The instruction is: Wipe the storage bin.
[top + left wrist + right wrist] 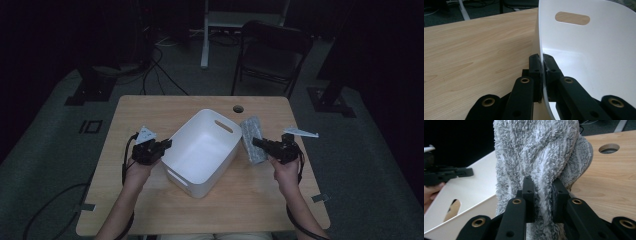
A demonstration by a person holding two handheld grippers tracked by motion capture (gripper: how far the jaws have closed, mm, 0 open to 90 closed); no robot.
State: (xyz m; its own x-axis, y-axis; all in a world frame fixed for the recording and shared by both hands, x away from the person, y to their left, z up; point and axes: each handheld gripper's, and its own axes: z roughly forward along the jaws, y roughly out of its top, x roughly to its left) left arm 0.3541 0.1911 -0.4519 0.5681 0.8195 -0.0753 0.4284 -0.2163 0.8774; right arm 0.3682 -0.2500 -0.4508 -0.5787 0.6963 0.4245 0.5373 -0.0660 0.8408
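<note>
A white plastic bin (202, 150) with slot handles stands in the middle of the wooden table (150, 110), turned at an angle. My left gripper (167, 144) is shut on the bin's left rim; the thin white bin wall (574, 47) runs between the two black pads, one inside and one outside. A grey fluffy towel (252, 139) lies just right of the bin. My right gripper (256, 142) is shut on the grey towel (536, 152), whose pile bulges up between and above the pads, lifted beside the bin's rim (469, 187).
A round cable hole (238, 108) is in the table's far edge, also seen beyond the towel as a cable hole (609, 148). A dark folding chair (270, 52) and a white desk leg (205, 35) stand behind the table. Cables trail on the floor at left.
</note>
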